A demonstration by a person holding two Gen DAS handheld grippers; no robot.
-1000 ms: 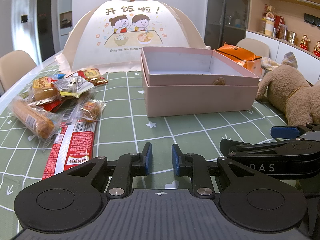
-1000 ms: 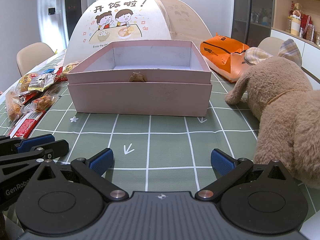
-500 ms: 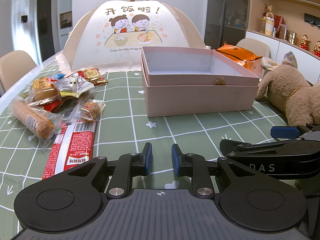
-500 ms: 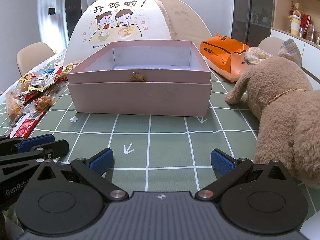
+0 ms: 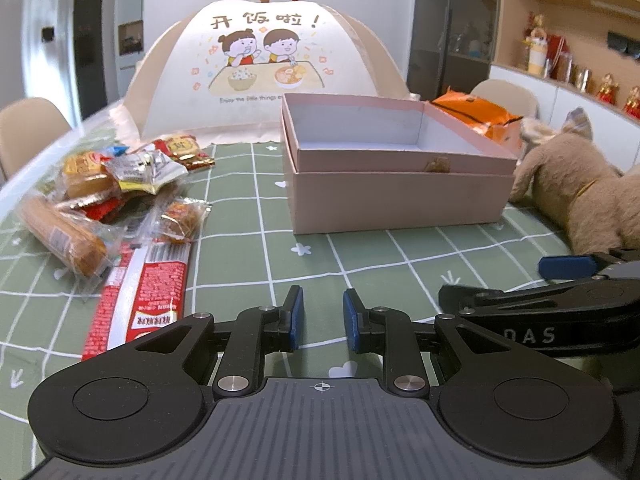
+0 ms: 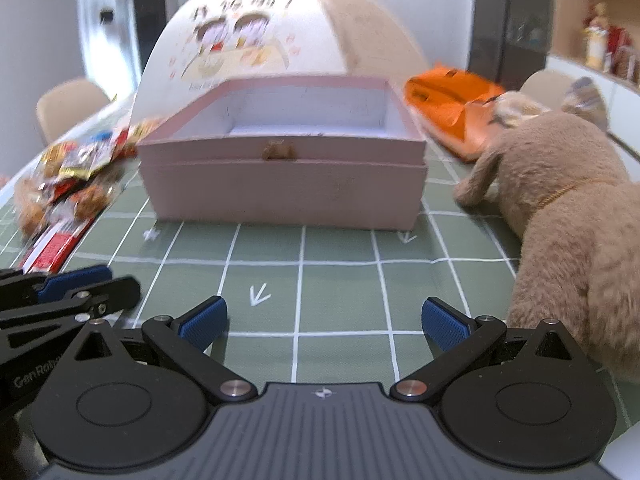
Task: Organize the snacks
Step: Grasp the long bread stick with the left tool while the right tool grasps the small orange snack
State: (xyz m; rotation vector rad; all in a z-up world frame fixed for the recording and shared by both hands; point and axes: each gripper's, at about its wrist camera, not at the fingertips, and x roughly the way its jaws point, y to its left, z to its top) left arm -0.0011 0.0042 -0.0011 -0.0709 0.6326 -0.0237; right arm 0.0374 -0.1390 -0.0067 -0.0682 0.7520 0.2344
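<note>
A pile of wrapped snacks (image 5: 120,196) lies on the green checked tablecloth at the left, with a long red packet (image 5: 140,292) nearest me; the pile also shows in the right wrist view (image 6: 68,184). An open, empty pink box (image 5: 396,172) stands in the middle, also in the right wrist view (image 6: 284,168). My left gripper (image 5: 322,320) is low over the cloth, jaws a narrow gap apart, holding nothing. My right gripper (image 6: 324,324) is wide open and empty, in front of the box.
A brown plush dog (image 6: 568,216) lies close on the right. A white food cover (image 5: 260,68) stands behind the box. An orange bag (image 6: 452,108) lies at the back right. Chairs stand around the table.
The right gripper has started moving forward toward the box, so its view is blurred and the box looks nearer. The left gripper has not moved.
</note>
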